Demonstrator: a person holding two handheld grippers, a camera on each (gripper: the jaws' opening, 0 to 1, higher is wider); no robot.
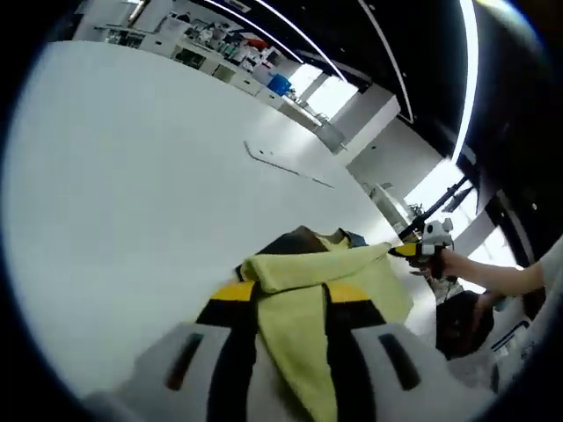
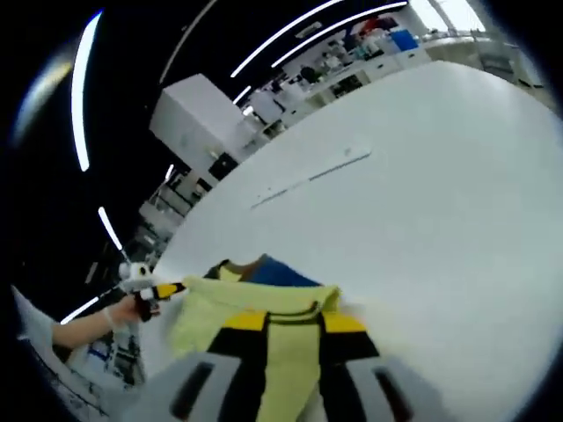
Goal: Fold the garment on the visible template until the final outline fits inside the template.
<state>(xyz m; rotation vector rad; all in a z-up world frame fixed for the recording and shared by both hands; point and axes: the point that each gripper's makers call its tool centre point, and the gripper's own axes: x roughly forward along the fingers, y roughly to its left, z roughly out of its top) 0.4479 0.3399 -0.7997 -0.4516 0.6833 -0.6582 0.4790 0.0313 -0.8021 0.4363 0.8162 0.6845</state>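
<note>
Nearest in the left gripper view: left gripper (image 1: 288,303) at 6 o'clock, jaws closed on a yellow-green garment (image 1: 303,286), cloth pinched between the yellow-tipped black jaws and hanging down toward the lens. Beyond, at centre: rest of the garment bunched on the white table (image 1: 114,193), a dark blue layer showing at its far edge. At 3 o'clock: right gripper (image 1: 420,250), held by a hand (image 1: 457,264), gripping the garment's far corner. Farther, at 12 o'clock: thin template line (image 1: 286,165) marked on the table, well apart from the garment.

Right gripper view, nearest at 6 o'clock: right gripper (image 2: 286,330), jaws clamped on the garment (image 2: 255,312). At 9 o'clock: left gripper (image 2: 163,290) in a hand (image 2: 132,309). Beyond, at 12 o'clock: template line (image 2: 312,176).
</note>
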